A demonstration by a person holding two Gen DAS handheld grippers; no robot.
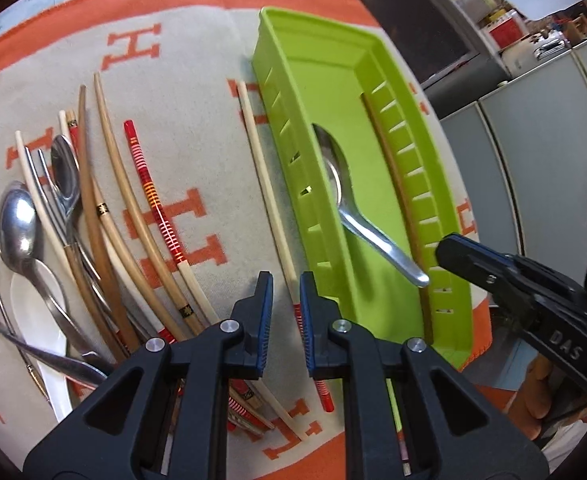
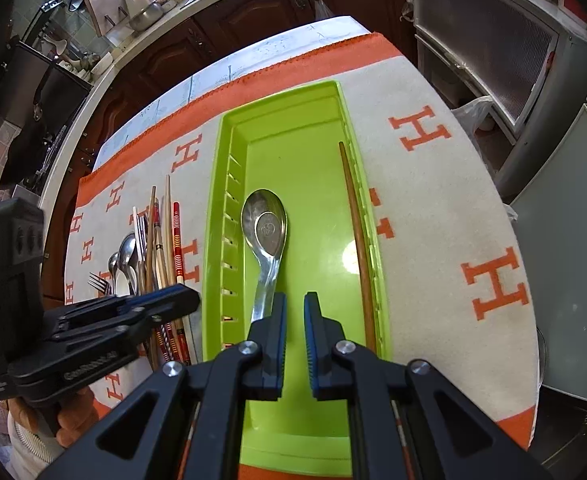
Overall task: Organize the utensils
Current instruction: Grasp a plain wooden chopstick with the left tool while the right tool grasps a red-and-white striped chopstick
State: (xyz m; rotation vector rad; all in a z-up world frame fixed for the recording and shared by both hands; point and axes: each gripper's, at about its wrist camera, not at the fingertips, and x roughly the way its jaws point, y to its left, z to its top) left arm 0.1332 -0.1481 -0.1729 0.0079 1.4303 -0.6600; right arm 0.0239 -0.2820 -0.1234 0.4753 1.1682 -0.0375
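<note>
From the left wrist, I see my left claw (image 1: 286,312) hanging slightly open and empty above a pale chopstick (image 1: 267,196) that lies on the cloth (image 1: 189,80) just left of the green tray (image 1: 333,92). More utensils (image 1: 73,232) are heaped further left.

From the right wrist, my right claw (image 2: 295,332) is a little open, holding nothing, over the tray (image 2: 293,136). A spoon (image 2: 264,236) lies inside, a brown chopstick (image 2: 359,240) along its right wall.
</note>
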